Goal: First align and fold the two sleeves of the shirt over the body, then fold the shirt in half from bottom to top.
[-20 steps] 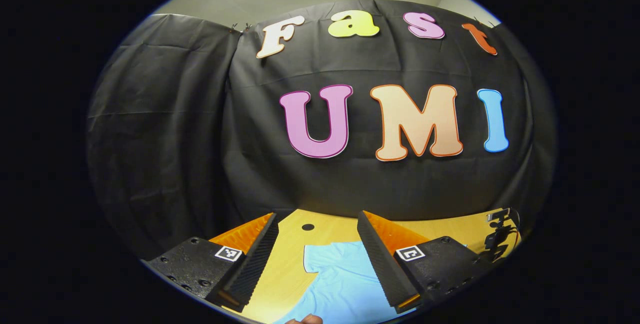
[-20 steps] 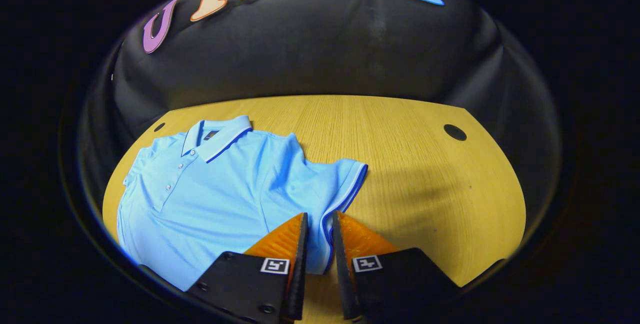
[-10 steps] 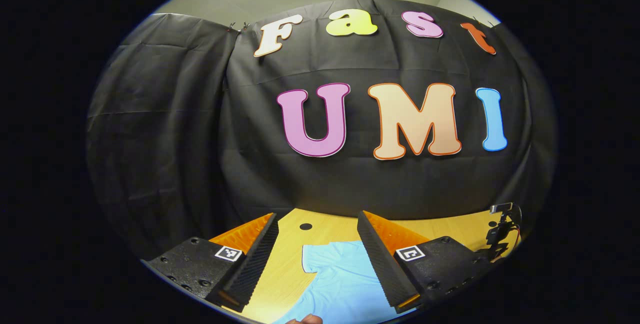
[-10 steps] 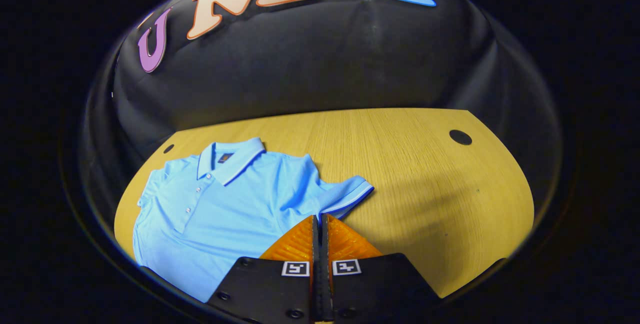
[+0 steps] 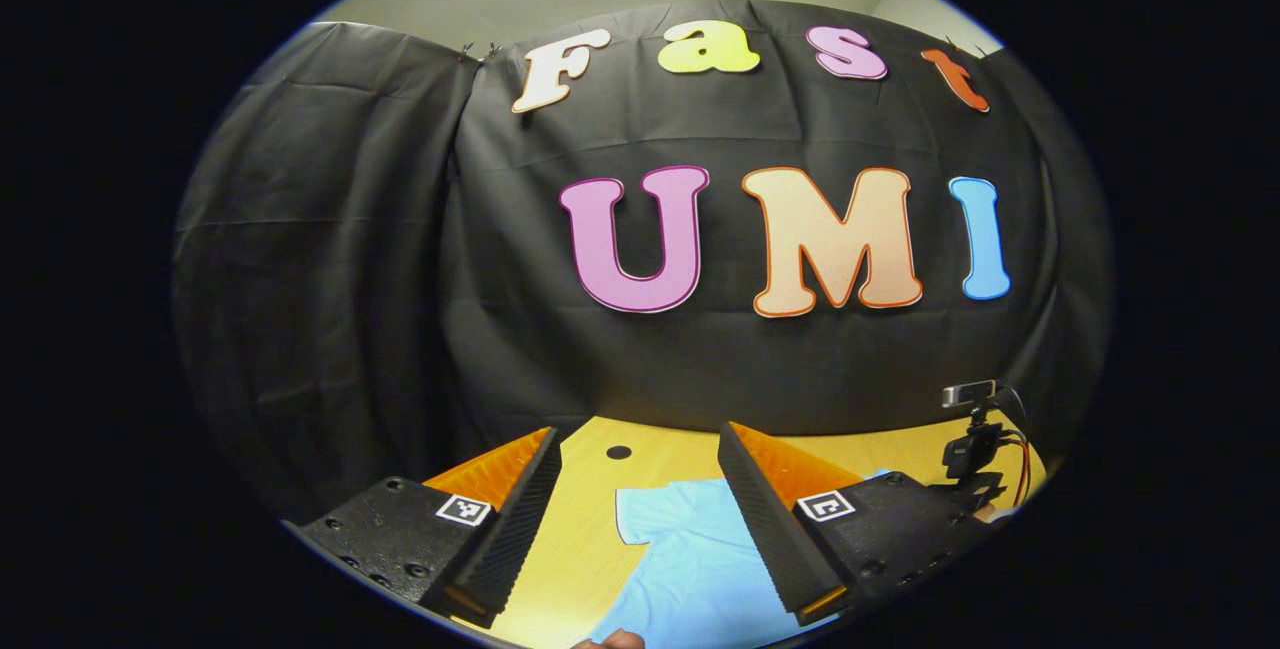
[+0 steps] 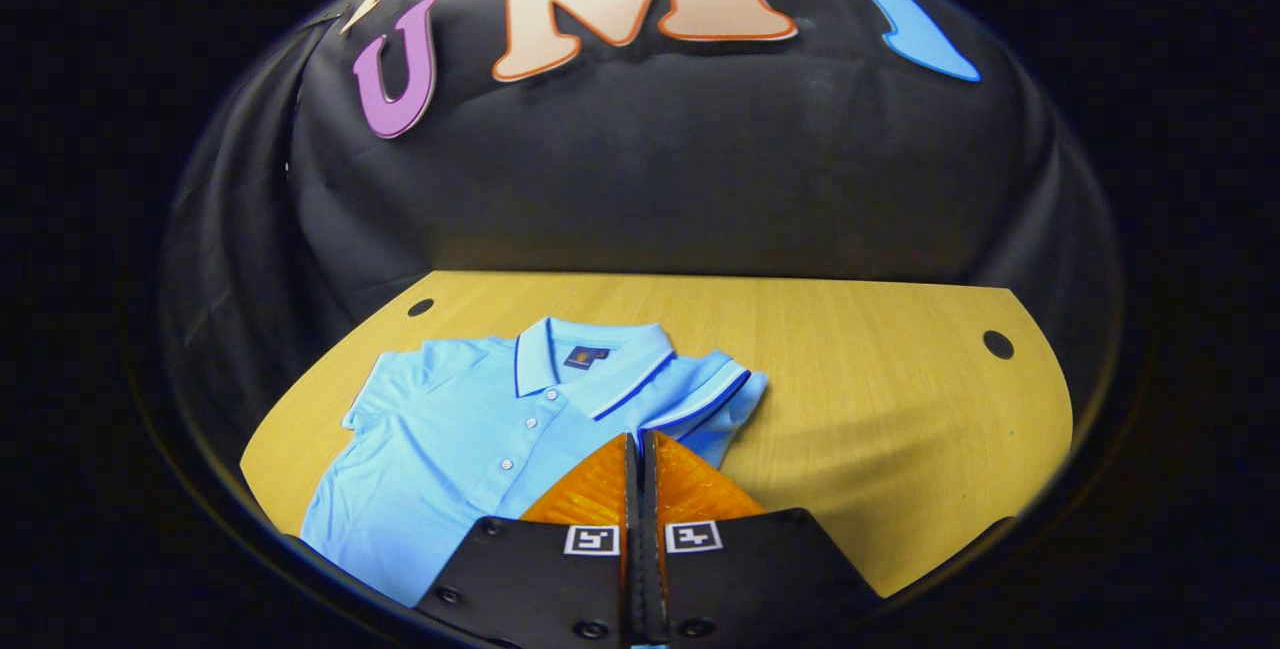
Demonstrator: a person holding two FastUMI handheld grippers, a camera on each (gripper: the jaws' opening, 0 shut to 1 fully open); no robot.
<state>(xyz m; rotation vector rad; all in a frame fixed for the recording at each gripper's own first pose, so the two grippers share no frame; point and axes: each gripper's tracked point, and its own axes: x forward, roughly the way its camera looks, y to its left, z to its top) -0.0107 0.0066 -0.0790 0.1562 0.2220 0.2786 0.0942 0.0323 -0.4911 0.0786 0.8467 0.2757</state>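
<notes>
Light-blue polo shirt (image 5: pixel 690 559) lies flat on the wooden counter (image 5: pixel 580 549) in left gripper view, under the left hand-held gripper (image 5: pixel 640 519), fingers spread wide, nothing between them. Right gripper view: right hand-held gripper (image 6: pixel 640 454) pinched together on the shirt's sleeve (image 6: pixel 715 399), lifted over the body.

shirt (image 6: pixel 450 439): matt knit cloth | table (image 6: pixel 880 419): smooth wood grain | wall: matt cloth

Recording booth, black cloth wall (image 5: pixel 330 259), wooden table (image 6: pixel 860 379)
</notes>
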